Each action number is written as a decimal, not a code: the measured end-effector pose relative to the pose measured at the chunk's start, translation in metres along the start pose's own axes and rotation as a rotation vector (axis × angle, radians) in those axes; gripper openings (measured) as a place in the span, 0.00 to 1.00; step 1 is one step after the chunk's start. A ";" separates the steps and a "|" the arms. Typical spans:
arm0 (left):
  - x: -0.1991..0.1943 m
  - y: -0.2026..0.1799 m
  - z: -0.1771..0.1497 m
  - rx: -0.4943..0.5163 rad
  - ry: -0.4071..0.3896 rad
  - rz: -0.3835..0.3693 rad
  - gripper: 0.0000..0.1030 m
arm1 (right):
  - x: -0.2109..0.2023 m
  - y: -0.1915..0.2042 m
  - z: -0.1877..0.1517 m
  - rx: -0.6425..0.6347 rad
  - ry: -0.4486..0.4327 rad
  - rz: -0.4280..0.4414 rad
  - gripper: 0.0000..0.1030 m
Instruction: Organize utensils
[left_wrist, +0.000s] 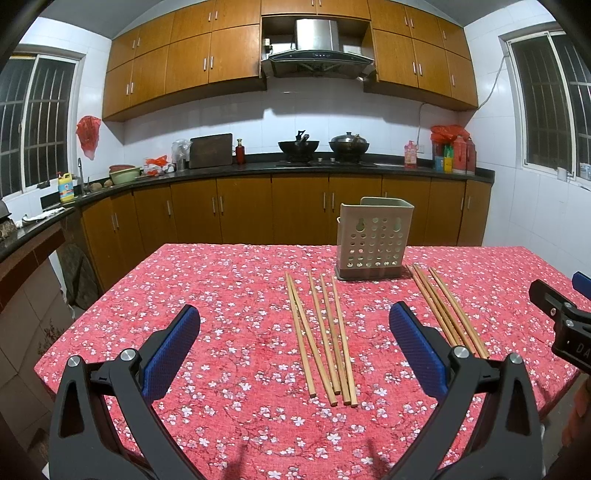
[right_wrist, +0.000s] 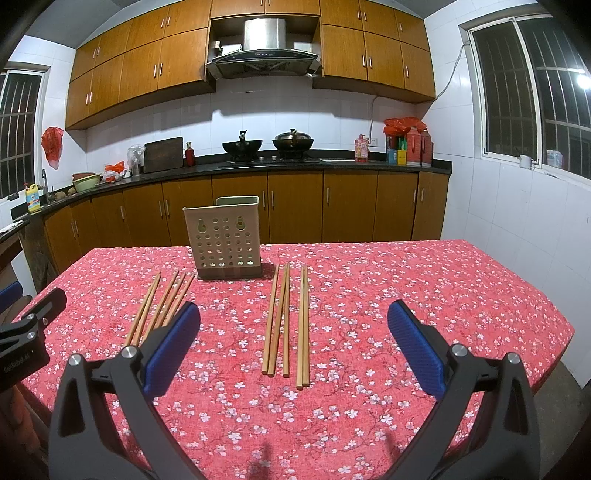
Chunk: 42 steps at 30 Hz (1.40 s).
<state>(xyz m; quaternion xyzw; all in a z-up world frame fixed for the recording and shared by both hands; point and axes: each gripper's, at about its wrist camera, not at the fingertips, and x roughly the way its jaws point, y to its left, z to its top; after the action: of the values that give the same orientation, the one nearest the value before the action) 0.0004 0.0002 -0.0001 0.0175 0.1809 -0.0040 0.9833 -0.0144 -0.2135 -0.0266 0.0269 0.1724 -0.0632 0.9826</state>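
Observation:
A beige perforated utensil holder (left_wrist: 373, 240) (right_wrist: 225, 238) stands upright on the red floral tablecloth (left_wrist: 221, 295). Several wooden chopsticks (left_wrist: 321, 339) lie flat in a group in front of it to the left, showing between the fingers in the left wrist view. A second group of chopsticks (left_wrist: 447, 310) (right_wrist: 286, 321) lies to the holder's right. My left gripper (left_wrist: 294, 314) hovers open above the near table, empty. My right gripper (right_wrist: 293, 310) is open and empty too, over the right group. The left group (right_wrist: 162, 306) is partly hidden behind its left finger.
The table's near and side edges drop to a tiled floor. The other gripper's body (left_wrist: 561, 317) (right_wrist: 26, 328) shows at each view's side edge. Behind the table runs a dark kitchen counter (left_wrist: 258, 168) with woks, bottles and a cutting board.

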 end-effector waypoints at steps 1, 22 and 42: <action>0.000 0.000 0.000 0.000 0.000 0.000 0.98 | 0.000 0.000 0.000 0.000 0.000 0.001 0.96; 0.000 0.002 0.000 -0.001 0.002 0.000 0.98 | 0.001 -0.001 -0.001 0.003 0.000 0.000 0.96; -0.001 0.004 0.000 -0.001 0.004 0.000 0.98 | 0.002 -0.002 -0.002 0.004 0.000 0.001 0.96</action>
<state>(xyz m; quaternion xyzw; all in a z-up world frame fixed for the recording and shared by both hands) -0.0003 0.0040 0.0001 0.0168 0.1829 -0.0041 0.9830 -0.0136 -0.2152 -0.0291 0.0289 0.1723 -0.0632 0.9826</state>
